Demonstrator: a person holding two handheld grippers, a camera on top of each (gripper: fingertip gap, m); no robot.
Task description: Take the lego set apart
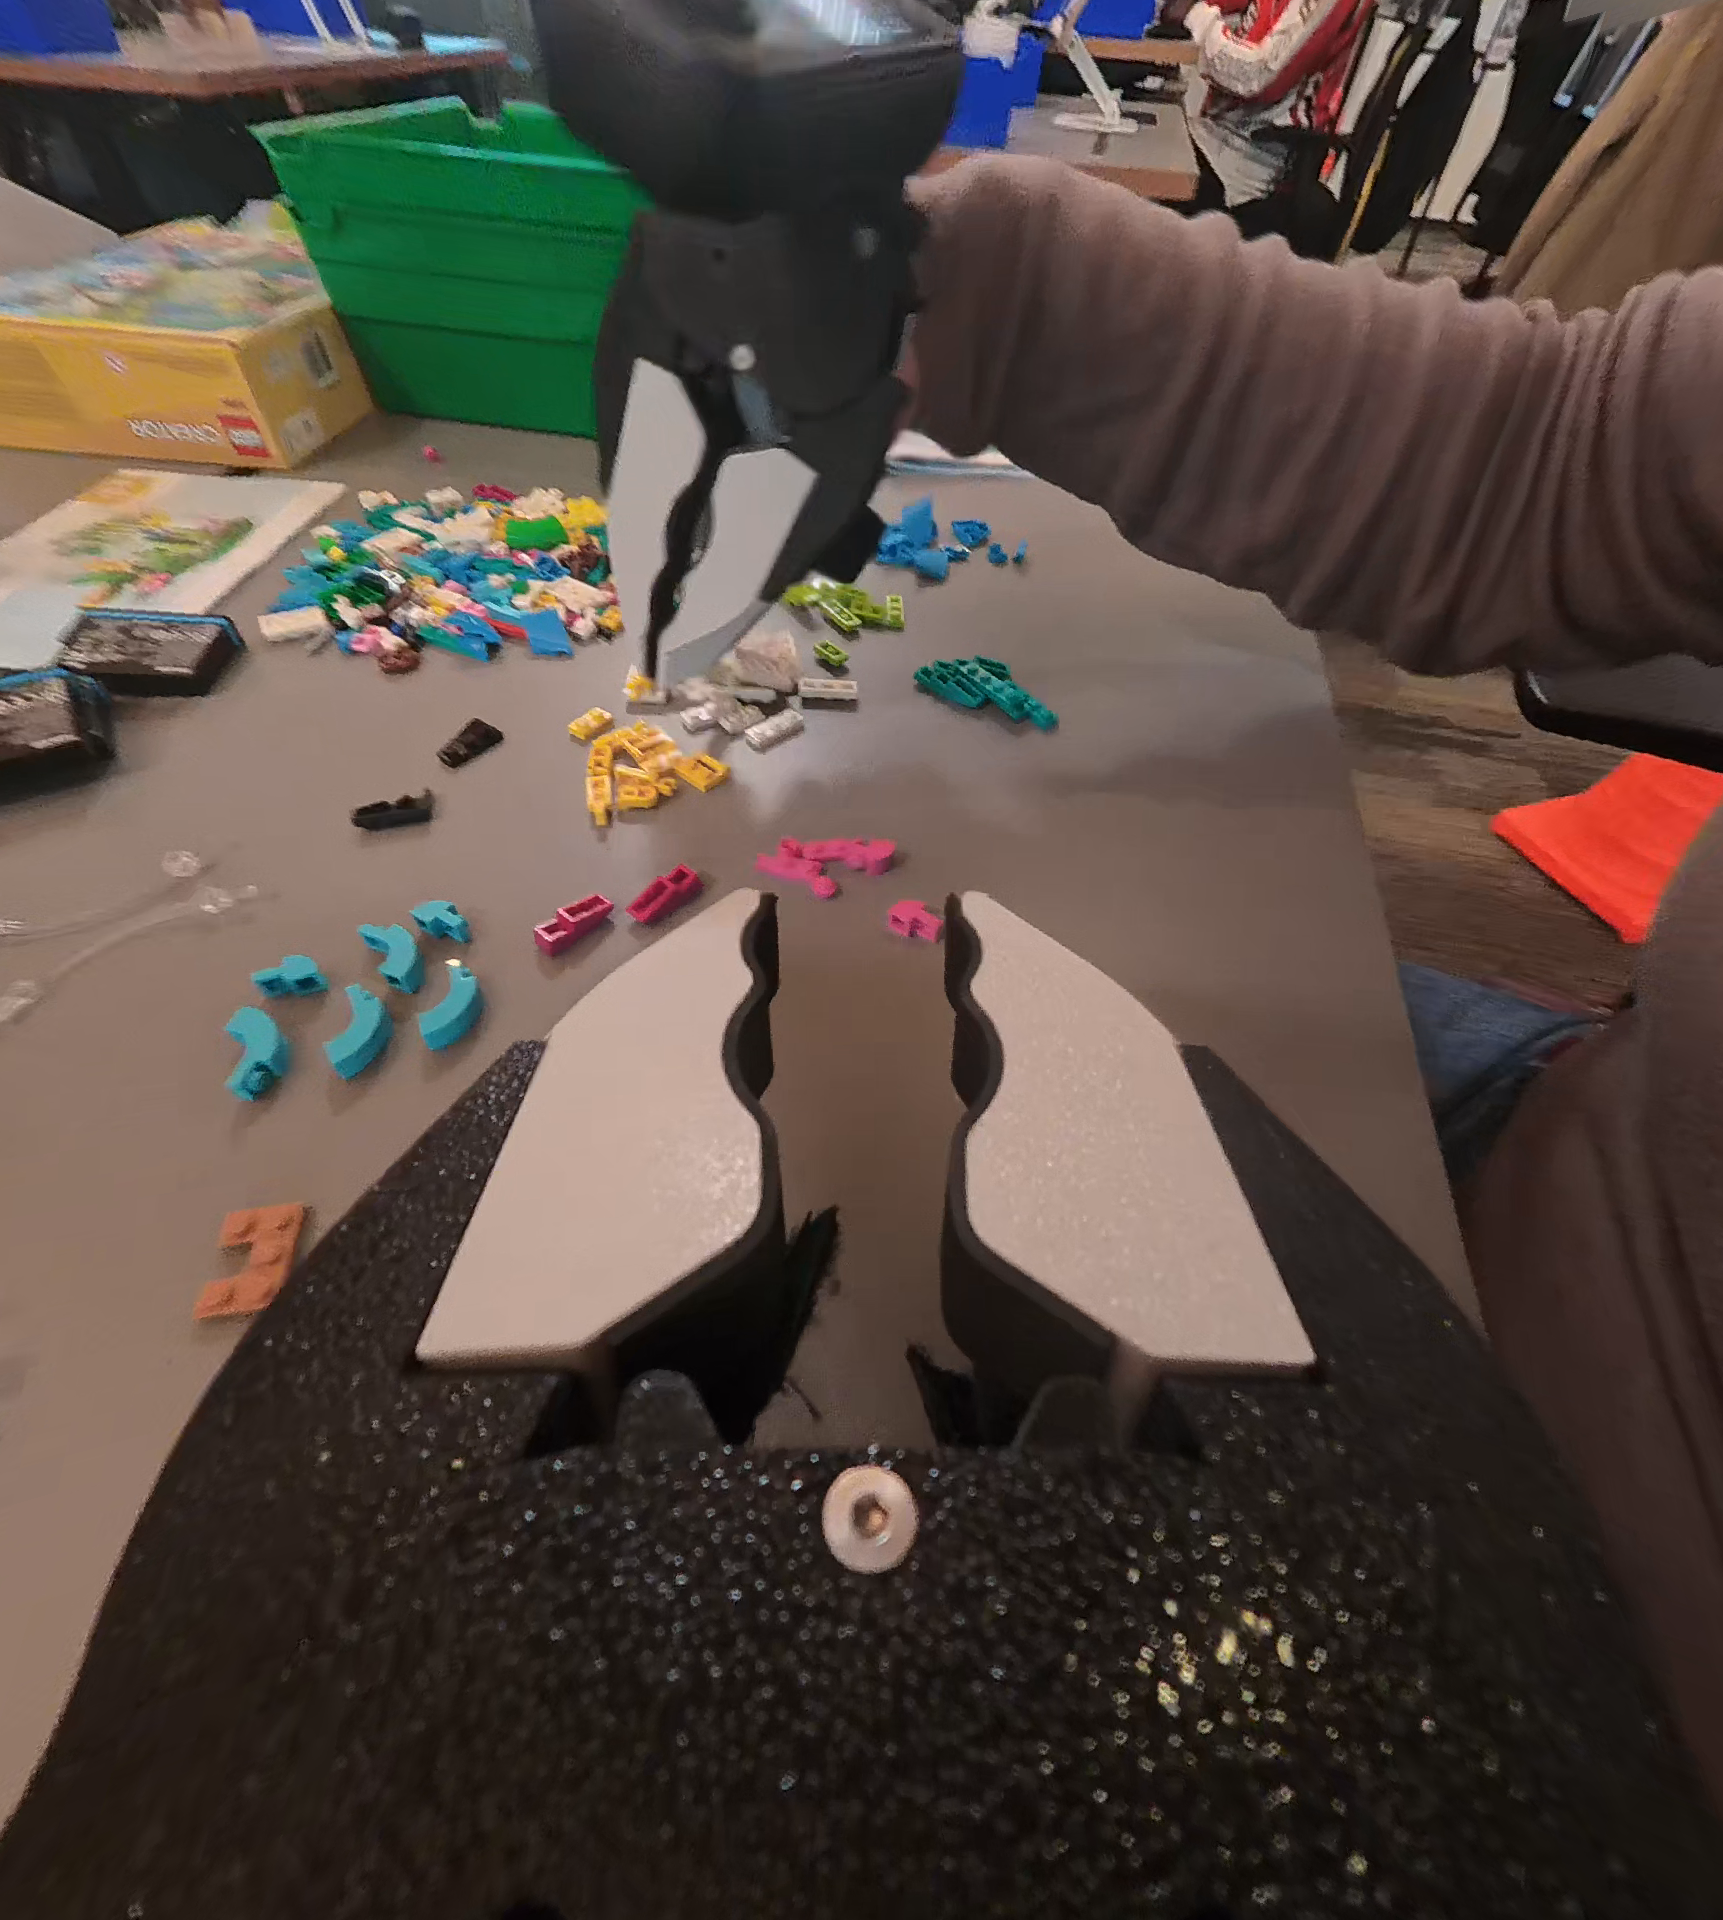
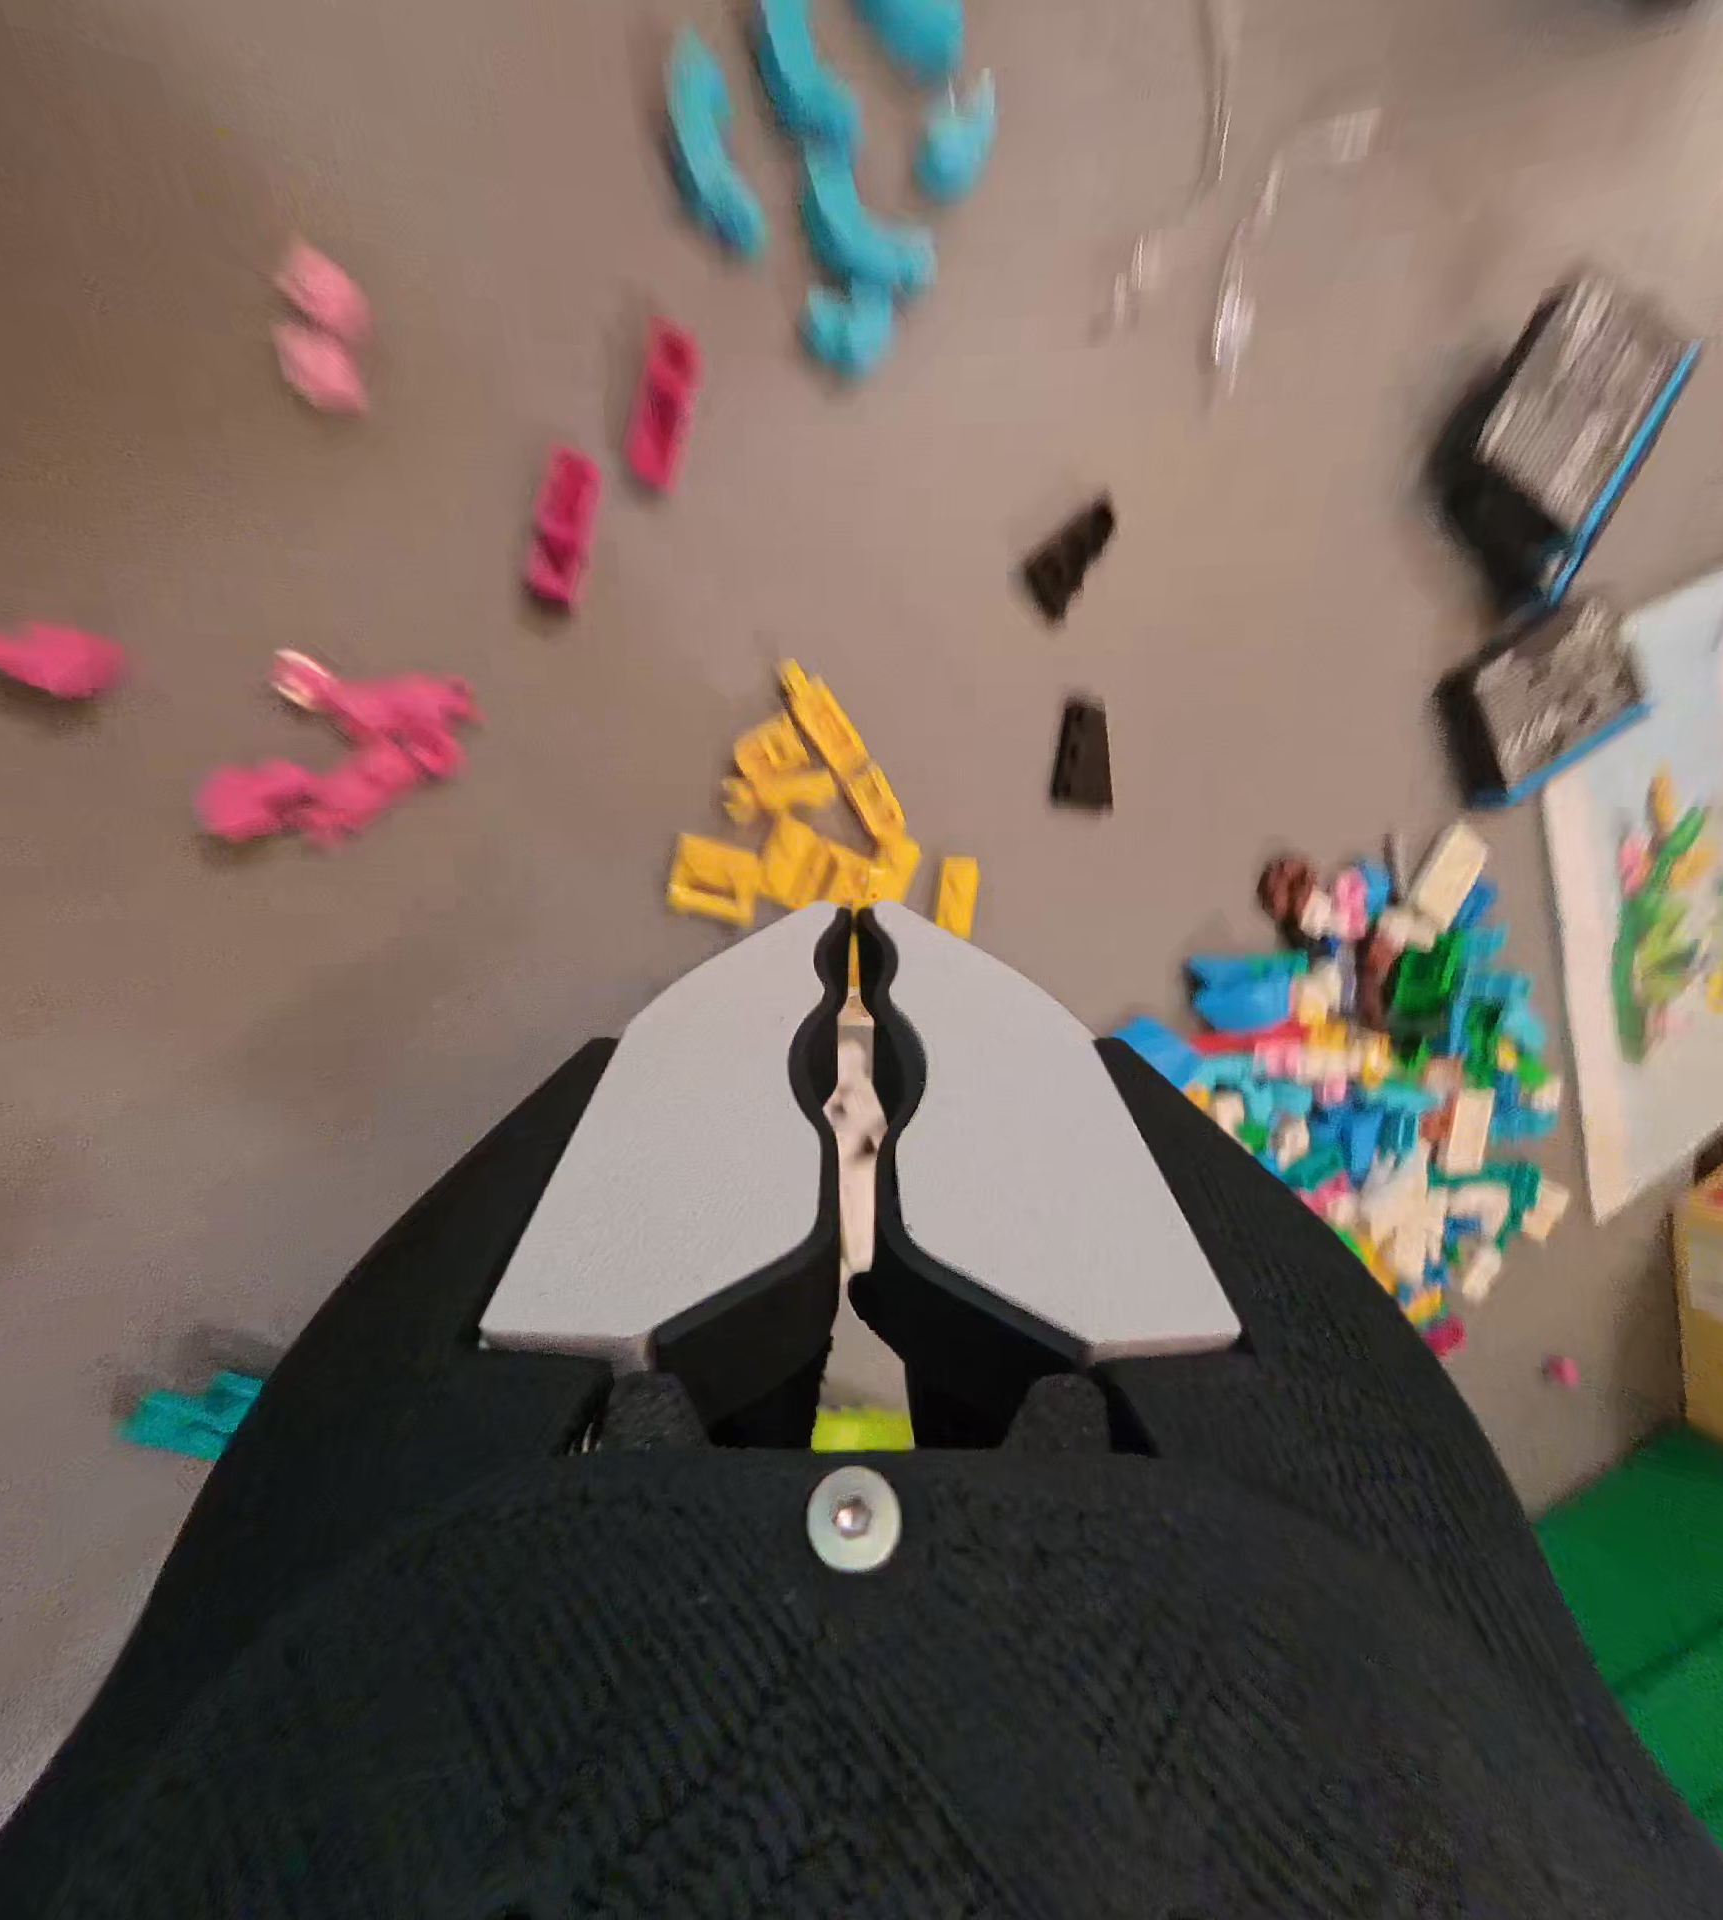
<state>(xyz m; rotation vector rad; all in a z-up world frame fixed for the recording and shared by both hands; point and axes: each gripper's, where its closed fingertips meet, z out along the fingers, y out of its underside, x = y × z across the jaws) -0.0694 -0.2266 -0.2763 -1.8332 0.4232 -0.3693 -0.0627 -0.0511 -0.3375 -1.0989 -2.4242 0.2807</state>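
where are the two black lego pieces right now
In the left wrist view the two black lego pieces lie apart on the grey table, left of the yellow pile and right of the black cases.

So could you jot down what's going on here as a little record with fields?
Setting: grey table strewn with toy bricks
Sorted groups: yellow pile, pink pieces, curved blue pieces
Unsorted: mixed heap
Left gripper: open, empty, above the table
Right gripper: closed on a small yellow piece, tips down near the yellow pile
Also there: yellow box, green bin
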